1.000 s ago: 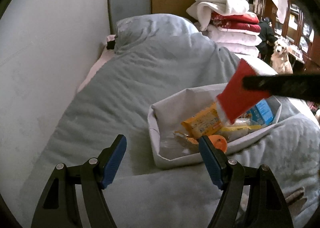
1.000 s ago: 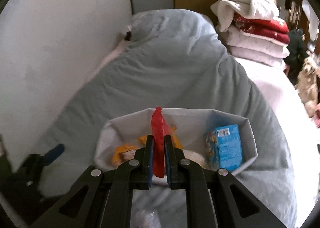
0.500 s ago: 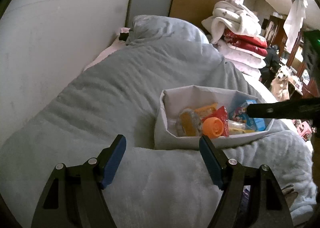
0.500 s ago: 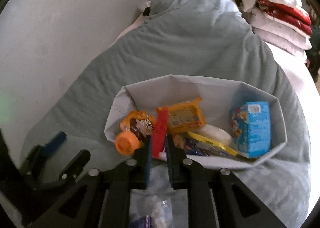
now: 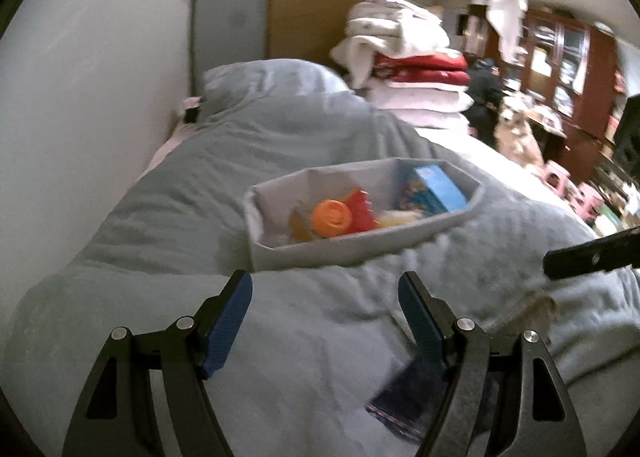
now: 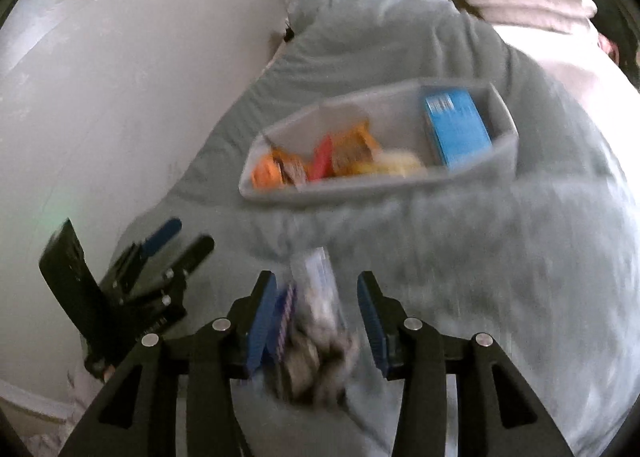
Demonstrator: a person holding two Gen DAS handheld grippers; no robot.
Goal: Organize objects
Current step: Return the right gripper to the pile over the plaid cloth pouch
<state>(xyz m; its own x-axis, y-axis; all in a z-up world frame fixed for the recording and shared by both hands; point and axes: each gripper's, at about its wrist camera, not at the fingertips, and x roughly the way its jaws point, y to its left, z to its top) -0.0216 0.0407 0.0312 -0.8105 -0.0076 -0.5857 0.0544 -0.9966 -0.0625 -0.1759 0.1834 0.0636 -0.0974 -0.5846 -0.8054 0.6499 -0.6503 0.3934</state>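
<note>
Your right gripper (image 6: pixel 316 321) has just been opening and now straddles a clear snack packet (image 6: pixel 320 329) on the grey duvet (image 6: pixel 480 257), just this side of the grey fabric bin (image 6: pixel 380 193); its pads don't press it. Close off-centre and the slippery film may slide out. Both grippers tilt downward; your left gripper (image 5: pixel 325 321) is wide apart, empty.

- No text, brand or number can be read anywhere.
- The blue box (image 6: pixel 456 129) in the grey bin (image 6: pixel 400 187) carries print, blurred beyond reading.
</note>
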